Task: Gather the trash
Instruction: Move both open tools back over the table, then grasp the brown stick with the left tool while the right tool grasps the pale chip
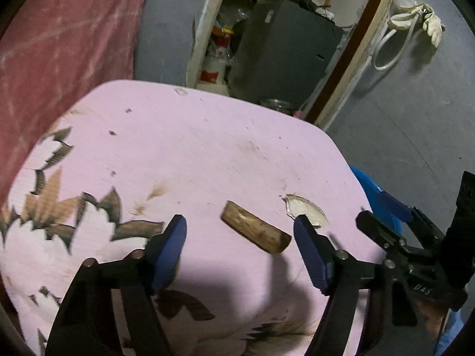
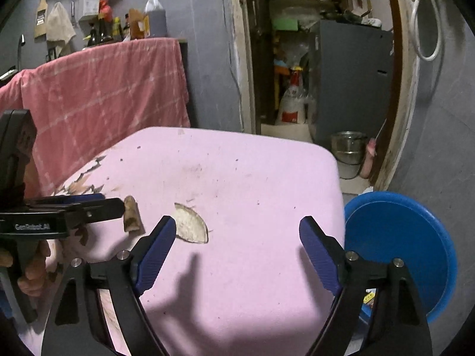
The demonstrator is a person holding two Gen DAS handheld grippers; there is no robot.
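Note:
A brown stick-like piece of trash [image 1: 256,235] lies on the pink cloth-covered table [image 1: 207,154], just ahead of and between the fingers of my left gripper [image 1: 240,237], which is open and empty. A pale shell-like scrap [image 1: 305,210] lies to its right. In the right wrist view the brown piece [image 2: 132,215] and the pale scrap [image 2: 191,224] lie left of my right gripper [image 2: 237,237], which is open and empty above the table [image 2: 252,178]. The left gripper [image 2: 89,207] shows at the left, beside the brown piece.
A blue plastic basin [image 2: 397,246] stands on the floor right of the table. A red towel [image 2: 104,89] hangs behind the table at left. A doorway with a grey cabinet [image 2: 353,83], a steel pot [image 2: 348,145] and bags lies beyond.

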